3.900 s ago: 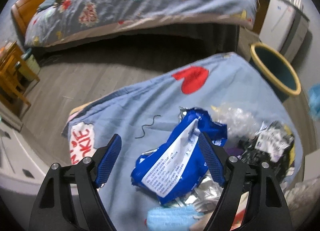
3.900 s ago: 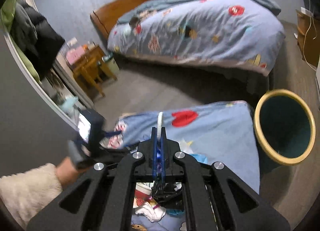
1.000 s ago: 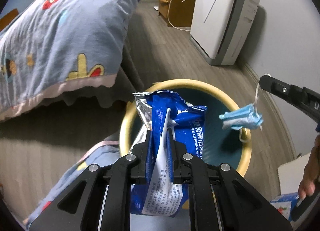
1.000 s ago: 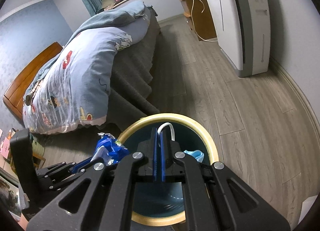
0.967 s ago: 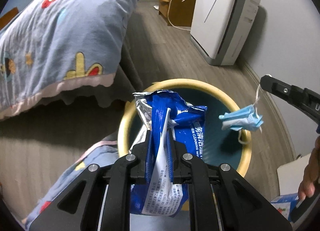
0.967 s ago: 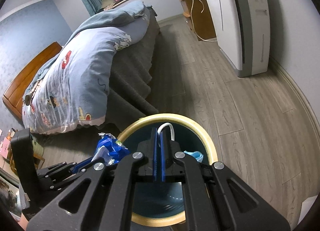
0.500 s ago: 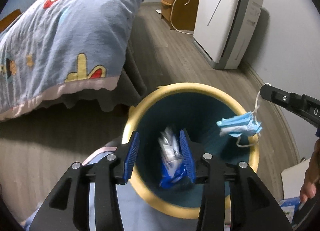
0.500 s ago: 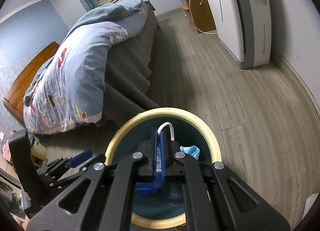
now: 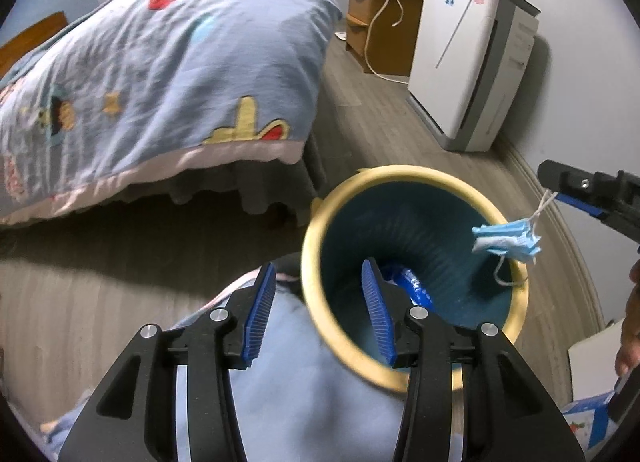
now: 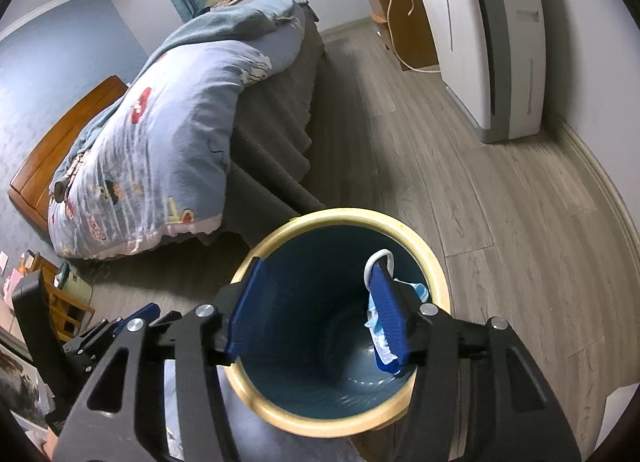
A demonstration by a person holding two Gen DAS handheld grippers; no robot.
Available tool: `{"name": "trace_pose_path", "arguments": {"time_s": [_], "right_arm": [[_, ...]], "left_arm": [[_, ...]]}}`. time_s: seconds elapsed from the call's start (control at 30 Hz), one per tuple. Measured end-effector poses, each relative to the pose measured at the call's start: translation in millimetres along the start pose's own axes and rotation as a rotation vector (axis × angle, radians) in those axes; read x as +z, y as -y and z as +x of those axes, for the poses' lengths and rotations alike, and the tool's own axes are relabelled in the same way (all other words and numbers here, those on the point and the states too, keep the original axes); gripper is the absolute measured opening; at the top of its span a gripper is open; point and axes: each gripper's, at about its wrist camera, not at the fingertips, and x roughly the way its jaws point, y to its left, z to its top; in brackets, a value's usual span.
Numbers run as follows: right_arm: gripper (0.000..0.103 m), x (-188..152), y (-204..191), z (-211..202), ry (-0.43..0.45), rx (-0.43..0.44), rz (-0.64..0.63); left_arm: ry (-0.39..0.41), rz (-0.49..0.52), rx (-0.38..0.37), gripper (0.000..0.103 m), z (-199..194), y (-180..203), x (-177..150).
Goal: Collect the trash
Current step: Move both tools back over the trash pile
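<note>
Teal plastic forms the inside of the trash bin (image 10: 320, 342), which has a pale yellow rim and stands on the wood-plank floor (image 10: 500, 222) in the lower centre of both wrist views. The bin's mouth is unobstructed.

Left gripper (image 9: 320, 314): jaws are opening and stand apart, nothing between the blue pads. In the left wrist view one pad sits outside the near rim over blue patterned cloth (image 9: 300, 402), the other over the bin opening. A blue wrapper (image 9: 412, 288) lies inside the bin, low against its wall.

Right gripper (image 10: 316, 310): jaws are opening, spread across the bin mouth. A light blue face mask (image 9: 506, 240) hangs by its white ear loop from the right-hand pad, dangling above the far rim in the left wrist view. No pad presses on it; the loop is merely caught over the pad's tip. Part of the person's hand (image 9: 630, 326) shows at the right edge of that view.

Surroundings: a bed (image 10: 168, 134) with a blue printed duvet and a grey skirt fills the upper left, its corner near the bin's rim but apart. A white appliance (image 10: 492, 34) stands against the wall at upper right, well apart from the bin. Bare floor lies open between bed, appliance and bin.
</note>
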Motion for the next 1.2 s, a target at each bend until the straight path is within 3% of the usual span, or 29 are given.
{"name": "trace_pose_path", "arguments": {"time_s": [0.13,0.23,0.37,0.5,0.57,0.83,1.0,1.2], "right_arm": [[0.069,-6.4,-9.6,-20.6,0.002,0.003,-0.013],[0.078,-11.4,-20.1,-38.3,-0.006,0.012,-0.042],[0.092,-8.8,-38.5,-71.3,0.059,0.036,-0.085],[0.092,-14.1,-59.6,-94.3,0.065,0.059,-0.097],[0.096,-18.7,-71.6,-104.7,0.081,0.065,-0.135],[0.097,-51.2,-125.5,-130.5,0.068,0.133,-0.224],[0.097,-76.0,-152.8,-132.4,0.047,0.149,-0.290],[0.097,-110.5,-180.6,-122.6,-0.017,0.147,-0.417]], "left_arm": [[0.018,-0.012,0.015,0.048,-21.8,-6.2,-11.9],[0.040,-0.022,0.040,0.054,-46.9,-10.9,-24.9],[0.065,-0.039,0.057,0.065,-87.7,-17.8,-41.2],[0.116,-0.048,0.084,0.075,-133.7,-31.6,-57.1],[0.123,-0.070,0.087,0.076,-148.5,-40.3,-66.2],[0.117,-0.126,0.151,0.076,-201.6,-69.0,-117.6],[0.130,-0.206,0.157,0.077,-230.9,-82.5,-157.5],[0.116,-0.229,0.193,0.077,-243.8,-95.6,-198.6]]}}
